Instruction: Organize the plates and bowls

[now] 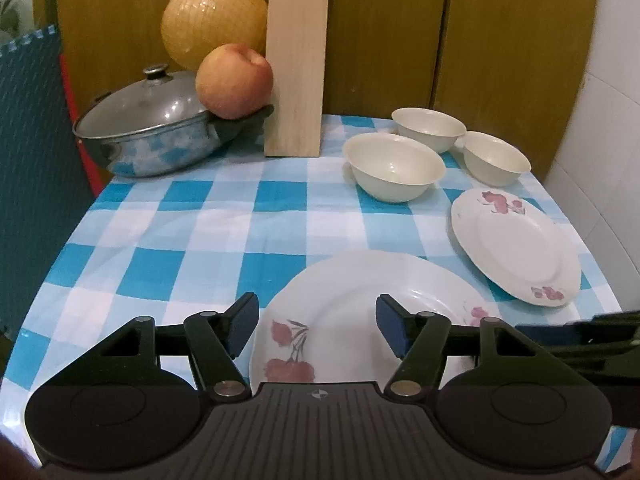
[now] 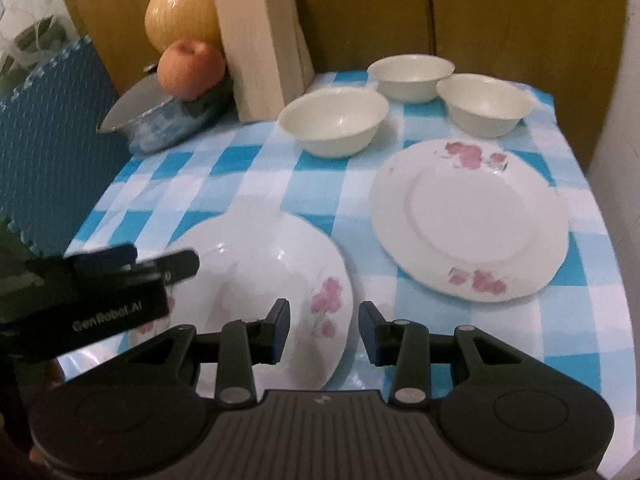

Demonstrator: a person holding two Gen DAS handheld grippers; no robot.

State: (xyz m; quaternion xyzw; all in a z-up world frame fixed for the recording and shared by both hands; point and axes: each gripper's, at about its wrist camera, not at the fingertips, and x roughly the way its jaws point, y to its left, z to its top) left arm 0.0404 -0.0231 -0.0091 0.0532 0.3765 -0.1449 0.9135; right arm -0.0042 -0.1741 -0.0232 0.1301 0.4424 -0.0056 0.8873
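Two white plates with pink flowers lie on the blue checked tablecloth. The near plate [image 1: 360, 308] [image 2: 264, 280] lies under my left gripper [image 1: 317, 324], which is open and empty above it. The far plate [image 1: 516, 244] [image 2: 468, 220] lies to the right. Three cream bowls stand behind: a near-left one [image 1: 394, 166] [image 2: 334, 120], a back one [image 1: 428, 128] [image 2: 412, 76] and a right one [image 1: 494, 162] [image 2: 484, 102]. My right gripper [image 2: 324, 330] is open and empty over the near plate's right rim. The left gripper's body [image 2: 100, 288] shows at left in the right wrist view.
A lidded metal pot [image 1: 156, 132] [image 2: 168, 116] stands at the back left with an apple [image 1: 234, 80] [image 2: 190, 68] on its handle. A netted pomelo [image 1: 214, 20] and a wooden knife block [image 1: 296, 72] [image 2: 260, 44] stand behind. A blue foam panel [image 1: 36, 152] borders the table's left edge.
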